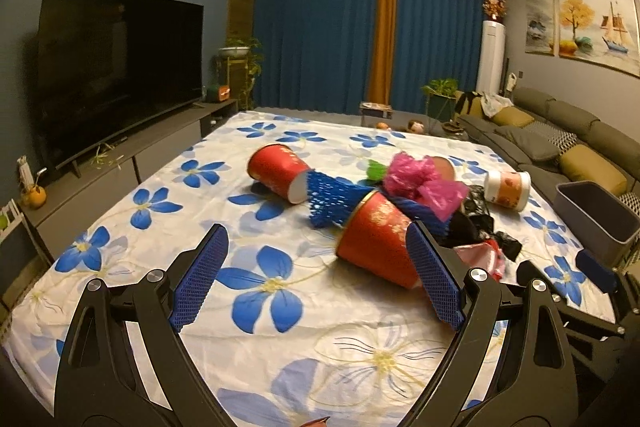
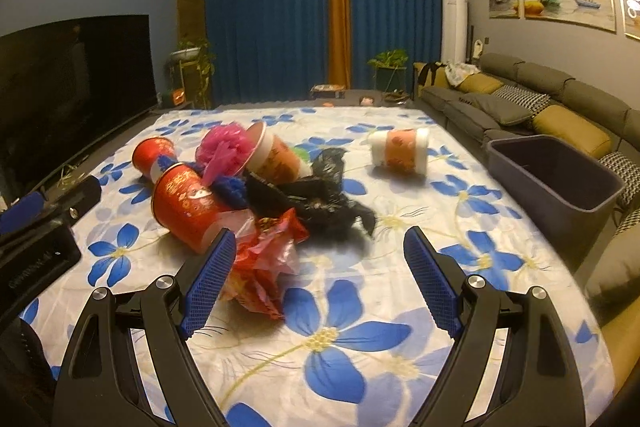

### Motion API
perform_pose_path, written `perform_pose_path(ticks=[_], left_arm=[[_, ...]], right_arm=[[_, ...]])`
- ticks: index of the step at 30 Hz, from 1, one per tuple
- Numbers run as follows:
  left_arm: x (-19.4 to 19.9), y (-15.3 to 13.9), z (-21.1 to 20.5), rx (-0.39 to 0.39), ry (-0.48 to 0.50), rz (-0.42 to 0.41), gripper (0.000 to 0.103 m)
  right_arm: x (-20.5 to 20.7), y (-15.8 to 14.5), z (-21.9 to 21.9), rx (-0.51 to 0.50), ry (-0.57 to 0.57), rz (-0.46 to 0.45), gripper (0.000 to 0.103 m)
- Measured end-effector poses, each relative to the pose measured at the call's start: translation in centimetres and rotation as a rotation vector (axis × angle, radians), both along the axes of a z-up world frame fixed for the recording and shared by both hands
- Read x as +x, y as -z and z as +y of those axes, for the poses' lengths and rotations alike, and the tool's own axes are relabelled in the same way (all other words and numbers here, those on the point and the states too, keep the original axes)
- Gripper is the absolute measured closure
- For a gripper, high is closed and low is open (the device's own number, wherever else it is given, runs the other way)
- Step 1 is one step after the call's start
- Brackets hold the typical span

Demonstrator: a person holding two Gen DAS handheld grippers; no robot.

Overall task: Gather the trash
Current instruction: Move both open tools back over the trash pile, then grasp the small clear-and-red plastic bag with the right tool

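Right wrist view: wide-open right hand-held gripper (image 2: 316, 267) nears red wrapper (image 2: 268, 259).

Surface: table under white cloth with blue flowers (image 2: 352, 339). Ahead-left of right gripper (image 2: 316, 281), a heap: red cup (image 2: 186, 205) on its side, crumpled red wrapper (image 2: 268, 251) just beside it, black bag (image 2: 320, 195) behind. White-and-orange cup (image 2: 400, 151) lies apart, ahead-right. Second red cup (image 1: 278, 171) tipped farther back.
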State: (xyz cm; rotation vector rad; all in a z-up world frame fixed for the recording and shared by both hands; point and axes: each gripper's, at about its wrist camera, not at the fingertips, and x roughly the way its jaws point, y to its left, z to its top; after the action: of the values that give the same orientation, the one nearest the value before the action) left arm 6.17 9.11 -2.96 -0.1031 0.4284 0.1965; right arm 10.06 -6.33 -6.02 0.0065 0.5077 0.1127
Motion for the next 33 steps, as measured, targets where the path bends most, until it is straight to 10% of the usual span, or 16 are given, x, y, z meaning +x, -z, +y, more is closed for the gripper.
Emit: perform_pose_path(ticks=[10,24,33], left_arm=[[0.6,0.3,2.1,-0.014,-0.031,0.009,0.014],[1.5,0.7,1.5,-0.009,0.0,0.038,0.014],[1.8,0.7,0.7,-0.014,0.019,0.041,0.014]], right_arm=[[2.6,0.8,2.8,-0.013,-0.056,0.052,0.026],[3.1,1.3,3.6,-0.046,-0.127,0.071,0.089],[1.8,0.2,0.4,0.043,-0.111,0.051,0.093]])
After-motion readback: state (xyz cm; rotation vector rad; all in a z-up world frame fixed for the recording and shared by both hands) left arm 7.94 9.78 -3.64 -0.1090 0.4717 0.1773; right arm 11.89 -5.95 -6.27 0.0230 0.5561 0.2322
